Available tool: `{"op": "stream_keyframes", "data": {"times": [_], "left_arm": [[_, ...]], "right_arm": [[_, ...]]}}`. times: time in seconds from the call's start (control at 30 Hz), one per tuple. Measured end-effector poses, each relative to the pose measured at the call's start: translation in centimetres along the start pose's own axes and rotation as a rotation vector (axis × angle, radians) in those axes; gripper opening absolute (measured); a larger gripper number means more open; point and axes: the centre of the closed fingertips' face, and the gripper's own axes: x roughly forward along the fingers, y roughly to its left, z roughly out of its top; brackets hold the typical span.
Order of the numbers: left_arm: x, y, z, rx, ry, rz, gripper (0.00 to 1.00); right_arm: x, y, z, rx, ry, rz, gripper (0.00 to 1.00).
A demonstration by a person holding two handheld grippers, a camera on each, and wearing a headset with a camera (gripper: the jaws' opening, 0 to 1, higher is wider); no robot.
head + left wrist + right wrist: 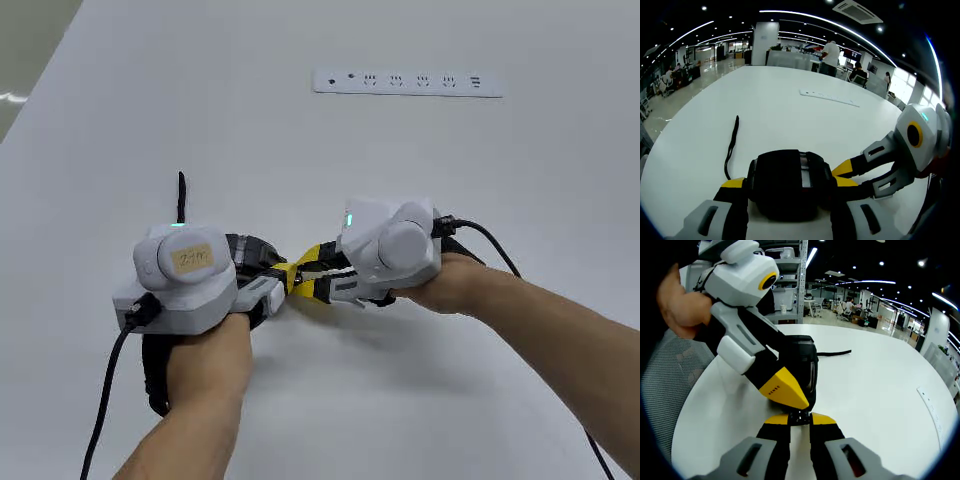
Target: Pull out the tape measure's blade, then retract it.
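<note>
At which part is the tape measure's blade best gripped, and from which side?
Probably the small end tab at the lower corner of the case, approached head-on from the side opposite the left gripper: only this tab sticks out.

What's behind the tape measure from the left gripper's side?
A black strap trails away on the table, with a power strip farther off. Where the strap joins the tape measure is hidden.

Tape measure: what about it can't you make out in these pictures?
- Head view: body of the tape measure, mostly hidden between the left gripper and right gripper.
- Right gripper view: how much blade is out, covered by the left gripper's yellow jaw.
- Left gripper view: the blade's markings, hidden behind the body.
</note>
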Motion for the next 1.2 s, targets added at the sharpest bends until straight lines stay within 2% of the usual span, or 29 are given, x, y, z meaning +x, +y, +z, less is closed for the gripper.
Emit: {"op": "stream_keyframes", "data": {"times": [0.5,0.83,1.2], "left_arm": [[0.11,-0.08,-0.26,-0.011,0.014,-0.014,0.65],[0.11,-0.09,-0.25,-0.015,0.024,-0.015,0.65],[0.01,-0.14,-0.18,0.023,0.028,-0.019,0.64]], "right_arm": [[0.17,0.05,-0.16,0.001,0.011,-0.001,0.13],[0.24,-0.10,-0.12,-0.029,0.021,-0.008,0.14],[0.22,-0.12,-0.15,-0.029,0.030,-0.014,0.15]]}}
